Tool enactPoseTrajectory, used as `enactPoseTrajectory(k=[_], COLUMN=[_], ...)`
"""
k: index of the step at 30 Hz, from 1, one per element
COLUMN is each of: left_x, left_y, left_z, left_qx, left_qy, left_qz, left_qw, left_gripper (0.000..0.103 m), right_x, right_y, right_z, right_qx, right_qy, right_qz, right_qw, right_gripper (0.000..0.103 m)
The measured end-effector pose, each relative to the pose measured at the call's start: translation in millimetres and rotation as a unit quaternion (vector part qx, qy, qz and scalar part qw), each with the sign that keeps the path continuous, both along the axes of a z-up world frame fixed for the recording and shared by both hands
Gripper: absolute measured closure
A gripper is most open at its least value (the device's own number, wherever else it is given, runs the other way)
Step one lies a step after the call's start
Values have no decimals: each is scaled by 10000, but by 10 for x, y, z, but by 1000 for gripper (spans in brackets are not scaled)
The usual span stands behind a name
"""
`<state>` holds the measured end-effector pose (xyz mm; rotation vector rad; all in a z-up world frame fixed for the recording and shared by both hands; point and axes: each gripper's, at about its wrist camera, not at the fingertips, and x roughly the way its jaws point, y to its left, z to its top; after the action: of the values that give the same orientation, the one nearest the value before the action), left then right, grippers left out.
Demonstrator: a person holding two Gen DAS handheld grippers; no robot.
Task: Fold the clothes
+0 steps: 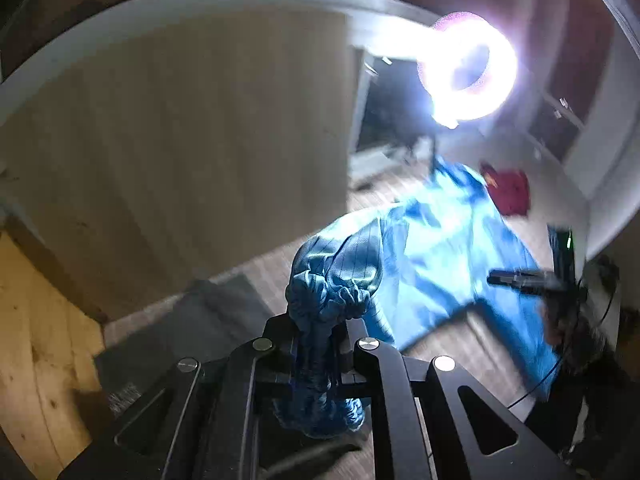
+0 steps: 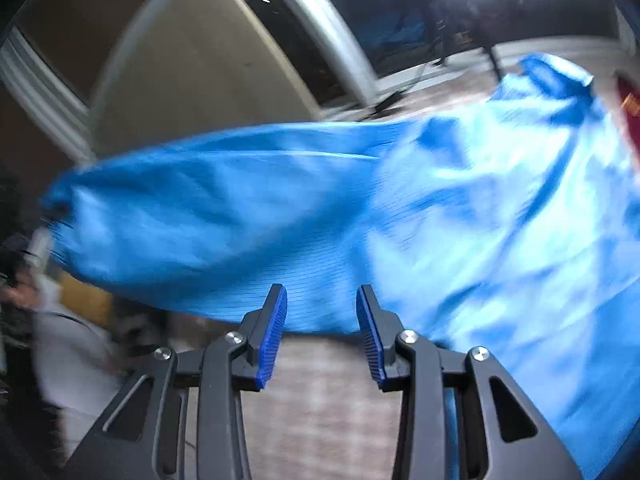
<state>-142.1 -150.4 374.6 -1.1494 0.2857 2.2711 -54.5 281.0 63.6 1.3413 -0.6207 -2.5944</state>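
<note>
A shiny blue garment (image 1: 440, 256) with thin stripes lies partly spread on a wooden floor. Its gathered cuff is bunched between the jaws of my left gripper (image 1: 320, 332), which is shut on it and holds the sleeve up off the floor. In the right wrist view the same blue garment (image 2: 360, 216) stretches across the frame, with the sleeve running to the left. My right gripper (image 2: 322, 300) stands open just in front of the cloth's near edge; its blue pads (image 2: 274, 332) hold nothing. The right gripper (image 1: 520, 280) also shows blurred at the right of the left wrist view.
A beige wall panel (image 1: 180, 152) with a white frame rises behind. A bright ring lamp (image 1: 468, 76) glares at the upper right. A red cloth (image 1: 508, 192) lies beyond the garment. A dark mat (image 1: 188, 320) and a wooden board (image 1: 36, 340) sit at the left.
</note>
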Motion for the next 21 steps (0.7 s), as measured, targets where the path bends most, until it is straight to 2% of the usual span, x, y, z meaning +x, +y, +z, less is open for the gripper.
enactPoseTrajectory(k=[3,4,7,10,12,14,17,21], left_x=[-212,-271,-286,-208,-163,-83,101,309], left_y=[-124,-165,-190,-105,-6,135,430,725], left_z=[103,120,162,156,149,156,186,227], left_qx=[121,215,242,240,222,231,130,-43], left_qy=[-11,-69,-44,-64,-85,-100,22,121], left_qz=[194,213,256,166,131,75,-103,-57], left_qw=[9997,9995,9994,9996,9996,9997,9999,9999], left_gripper=[93,93,93,93,93,93,93,92], right_x=[-352,-474,-822,-1019,-1066,-1068,-1000,-1024], right_y=[20,37,95,-10,-82,-55,144,840], right_z=[-190,-279,-657,-919,-902,-853,-628,-375], right_qx=[991,1175,1130,1387,1624,1496,1527,1745], right_qy=[-456,-609,-1102,-1400,-1329,-1318,-975,-773], right_qz=[-252,-302,-295,-96,82,147,225,120], right_qw=[9937,9907,9870,9803,9777,9798,9832,9815], right_gripper=[67,67,67,66,66,66,66,66])
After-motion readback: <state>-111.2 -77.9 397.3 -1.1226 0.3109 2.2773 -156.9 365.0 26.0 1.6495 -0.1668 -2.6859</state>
